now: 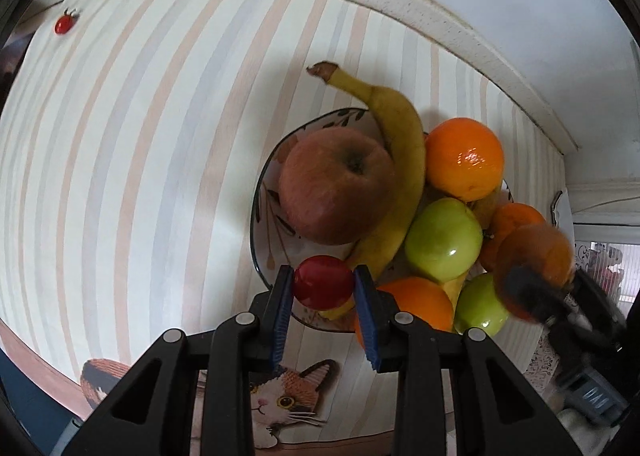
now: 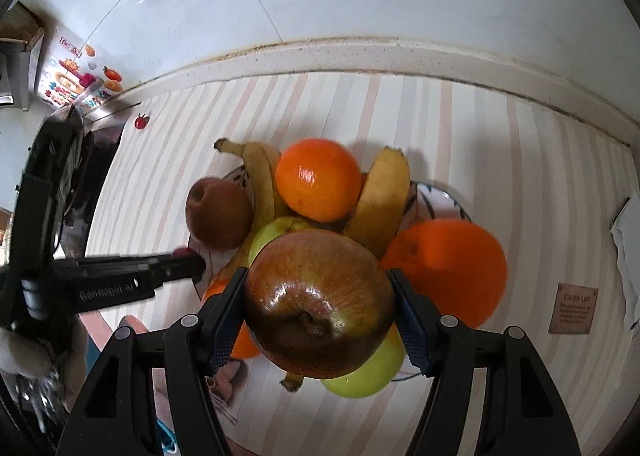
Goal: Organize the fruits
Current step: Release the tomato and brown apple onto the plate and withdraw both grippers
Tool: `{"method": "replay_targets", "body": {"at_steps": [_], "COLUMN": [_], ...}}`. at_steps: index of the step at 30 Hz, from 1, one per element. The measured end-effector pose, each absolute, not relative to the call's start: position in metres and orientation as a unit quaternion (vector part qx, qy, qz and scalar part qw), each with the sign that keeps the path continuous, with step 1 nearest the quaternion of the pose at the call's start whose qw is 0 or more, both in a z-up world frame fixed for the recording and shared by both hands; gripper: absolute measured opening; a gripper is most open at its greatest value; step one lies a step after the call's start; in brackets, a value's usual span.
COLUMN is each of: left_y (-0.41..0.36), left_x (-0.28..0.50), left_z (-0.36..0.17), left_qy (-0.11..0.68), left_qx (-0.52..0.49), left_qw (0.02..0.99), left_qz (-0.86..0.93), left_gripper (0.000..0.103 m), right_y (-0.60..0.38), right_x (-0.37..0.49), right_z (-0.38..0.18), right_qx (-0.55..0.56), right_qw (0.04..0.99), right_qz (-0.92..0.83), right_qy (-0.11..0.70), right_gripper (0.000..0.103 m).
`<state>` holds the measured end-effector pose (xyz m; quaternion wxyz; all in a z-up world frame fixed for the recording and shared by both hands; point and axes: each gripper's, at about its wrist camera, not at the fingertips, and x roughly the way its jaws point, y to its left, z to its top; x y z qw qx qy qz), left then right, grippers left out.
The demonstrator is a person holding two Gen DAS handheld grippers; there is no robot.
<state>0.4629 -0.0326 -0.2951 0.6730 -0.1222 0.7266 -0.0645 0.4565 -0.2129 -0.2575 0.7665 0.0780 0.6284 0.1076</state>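
Right gripper (image 2: 320,312): closed on a glossy red-brown apple (image 2: 318,306), stem end toward the camera, above the bowl.
Bowl (image 2: 448,196): sat on the striped tablecloth (image 2: 520,176), heaped with fruit.
Fruit in bowl: an orange (image 2: 318,179) on top between two bananas (image 2: 382,200); a dull brown apple (image 2: 218,214) at left; a large orange (image 2: 448,268) at right, blurred; a green apple (image 2: 368,372) beneath the held one.
Left gripper (image 2: 188,260): reached in from the left, side-on, a small red fruit (image 2: 182,253) at its tip.
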Motion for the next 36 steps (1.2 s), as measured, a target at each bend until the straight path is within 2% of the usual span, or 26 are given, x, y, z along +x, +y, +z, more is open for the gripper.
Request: {"method": "replay_targets", "body": {"at_steps": [12, 24, 28, 30, 31, 32, 36], "left_y": [-0.037, -0.037, -0.036, -0.035, -0.035, -0.035, -0.034], "left_x": [0.466, 0.463, 0.463, 0.463, 0.462, 0.462, 0.457], "left_z": [-0.313, -0.305, -0.293, -0.287, -0.283, -0.28, -0.264], "left_qy": [0.741, 0.741, 0.73, 0.727, 0.725, 0.723, 0.712], "left_qx": [-0.13, -0.114, -0.114, -0.11, -0.101, -0.095, -0.069], "left_qw": [0.656, 0.659, 0.672, 0.676, 0.68, 0.683, 0.697], "left_qz": [-0.06, -0.055, -0.057, -0.054, -0.052, -0.051, -0.045], "left_gripper": [0.029, 0.046, 0.075, 0.076, 0.079, 0.087, 0.09], "right_y": [-0.207, -0.213, -0.219, -0.222, -0.222, -0.223, -0.225], "right_x": [0.489, 0.49, 0.487, 0.483, 0.482, 0.479, 0.464], "right_z": [-0.278, -0.272, -0.26, -0.252, -0.25, -0.247, -0.235], "right_qx": [0.028, 0.046, 0.063, 0.069, 0.07, 0.072, 0.073], "right_qw": [0.758, 0.763, 0.768, 0.772, 0.772, 0.772, 0.774], "right_qz": [0.096, 0.087, 0.081, 0.078, 0.076, 0.074, 0.058], "right_qy": [0.644, 0.639, 0.632, 0.627, 0.627, 0.627, 0.626], "right_gripper": [0.071, 0.077, 0.089, 0.093, 0.093, 0.094, 0.097]}}
